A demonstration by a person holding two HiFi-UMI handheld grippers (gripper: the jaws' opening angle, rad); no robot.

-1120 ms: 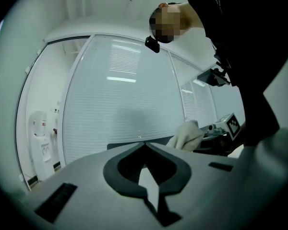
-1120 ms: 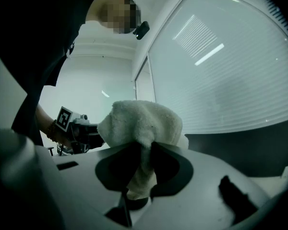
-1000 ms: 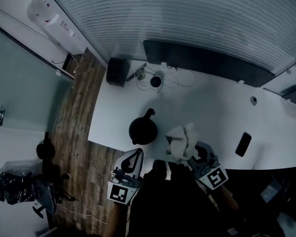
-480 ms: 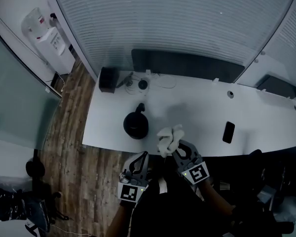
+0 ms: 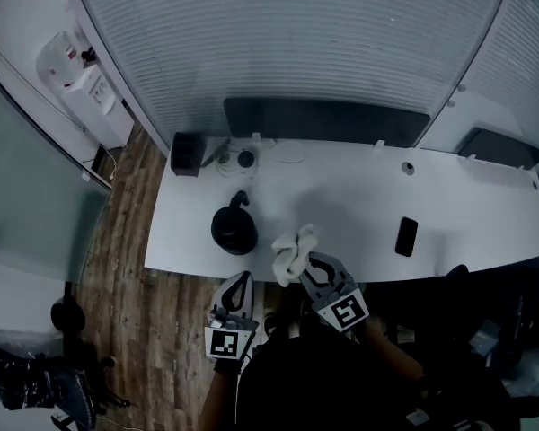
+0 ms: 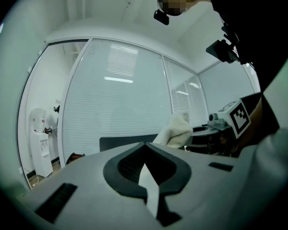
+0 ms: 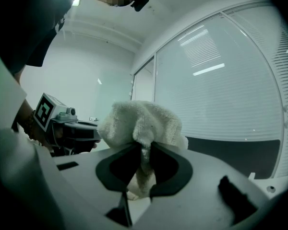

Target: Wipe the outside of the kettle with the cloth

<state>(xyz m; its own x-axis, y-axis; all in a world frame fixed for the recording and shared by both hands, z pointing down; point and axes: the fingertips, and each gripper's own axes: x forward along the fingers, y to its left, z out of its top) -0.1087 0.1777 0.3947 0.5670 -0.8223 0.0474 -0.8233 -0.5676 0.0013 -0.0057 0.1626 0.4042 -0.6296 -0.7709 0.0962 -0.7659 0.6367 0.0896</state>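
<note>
Left gripper (image 5: 237, 283) shut tight, nothing between its jaws, hanging off the desk (image 5: 359, 200) edge just in front of the kettle. Kettle (image 5: 233, 229): black, squat, round body, handle pointing toward the back, upright near the desk's front-left edge. Too dark to tell any dirt or wet on it.

Right gripper (image 5: 304, 264) is clamped on the cloth (image 5: 289, 250), front-right of the kettle. It is near the kettle, not touching. Cloth is white terry, bunched in a lump above the jaws.

Step, as I judge it: approach. Cloth is in hand, wiping not yet begun.

Next move calls for carrying the cloth left onto the kettle's near wall, pressing lightly and sweeping round the body. Left gripper would likely need to open and steady the handle, or the kettle may slide.

Phone (image 5: 406, 236) lies well right of the kettle, out of the way.
</note>
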